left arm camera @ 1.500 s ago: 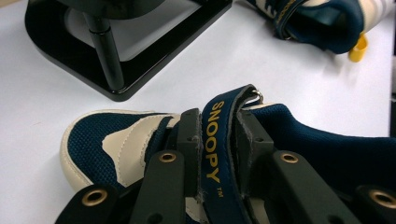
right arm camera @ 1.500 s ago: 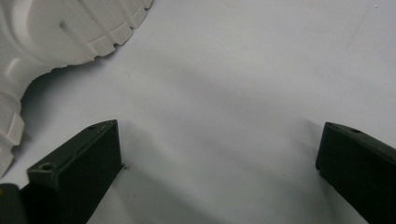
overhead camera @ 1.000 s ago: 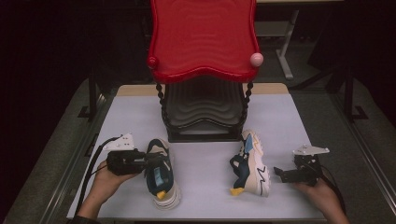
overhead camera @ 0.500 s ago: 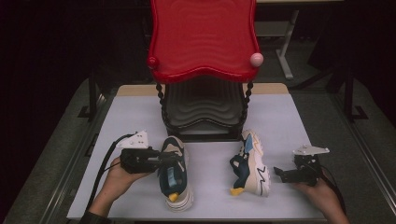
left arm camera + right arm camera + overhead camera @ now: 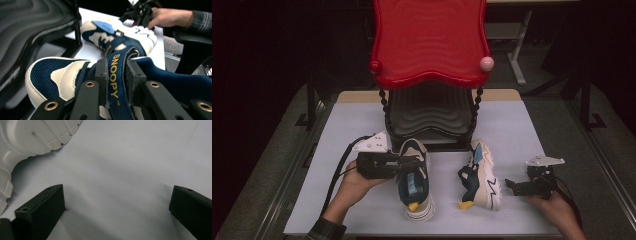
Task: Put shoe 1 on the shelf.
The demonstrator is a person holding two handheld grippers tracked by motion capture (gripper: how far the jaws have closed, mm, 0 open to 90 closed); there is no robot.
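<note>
High view, left to right: the left gripper (image 5: 412,165) is held level in the person's left hand (image 5: 354,181), pointing across the white table (image 5: 337,150), its jaws clamped on the tongue strap of a navy and cream shoe (image 5: 416,182). That shoe sits in front of a black 2-tier rack (image 5: 429,112) with a red wavy top shelf (image 5: 429,42), toe toward the rack and heel toward the table's near edge.

Left gripper view gives the grip close up: the 2 black fingers (image 5: 101,80) pinch the blue strap (image 5: 115,75) lettered SNOOPY in yellow, 1 pad pressed on each side.

Just right of it lies the second shoe (image 5: 479,175), tipped on its side, white sole facing right. Near that sole, but apart from it, the right gripper (image 5: 512,185) rests low at the table in the right hand (image 5: 554,202). In the right gripper view its fingers (image 5: 42,212) stand spread wide with bare table between them, and the white sole (image 5: 32,137) is at the upper left.
</note>
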